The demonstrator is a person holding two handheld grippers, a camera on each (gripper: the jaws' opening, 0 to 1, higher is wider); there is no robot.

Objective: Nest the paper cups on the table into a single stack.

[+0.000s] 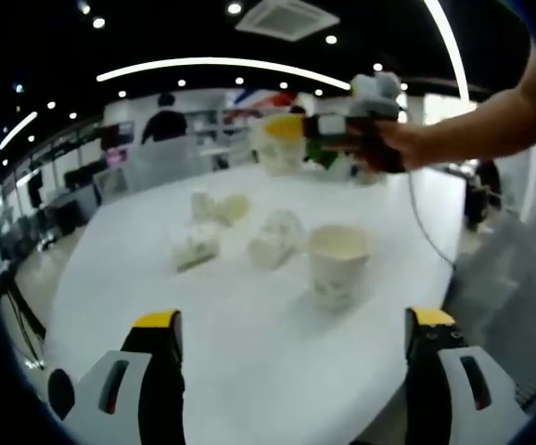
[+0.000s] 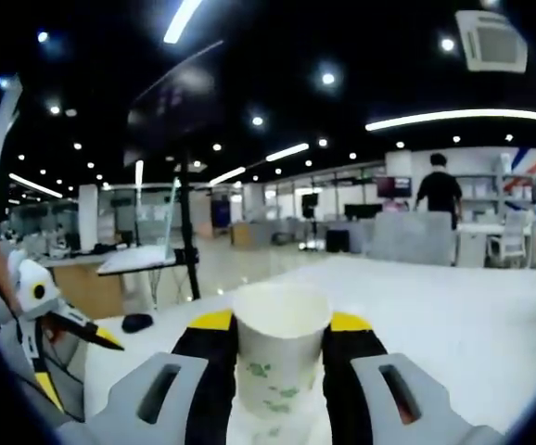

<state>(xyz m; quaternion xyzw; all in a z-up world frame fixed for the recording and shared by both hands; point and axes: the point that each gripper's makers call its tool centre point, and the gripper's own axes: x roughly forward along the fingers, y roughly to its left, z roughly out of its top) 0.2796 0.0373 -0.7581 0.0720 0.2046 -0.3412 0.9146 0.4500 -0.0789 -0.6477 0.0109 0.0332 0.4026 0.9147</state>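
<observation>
Now, left gripper view, left to right:
Left gripper: fingers spread wide at the bottom edge, yellow tips up, nothing between them, bare white worktop in the gap.
Crumpled cups: several crushed pale paper cups lying in a loose cluster at frame centre, left of the upright one.
Upright cup: white paper cup with a faint green print, standing on the worktop right of centre, apart from the left gripper's fingers.
Right gripper: entering at upper right, held by a person's hand, raised above the worktop's far side, with a pale cup at its yellow-tipped end.

Right gripper view, left to right:
Left gripper: at the left edge, white body with yellow and black tips; its gap cannot be judged from this angle.
Held cup: white cup with green leaf print, upright at bottom centre, clamped between the right gripper's black fingers, which press its two sides.
Background person: dark figure standing at upper right, back turned.
</observation>
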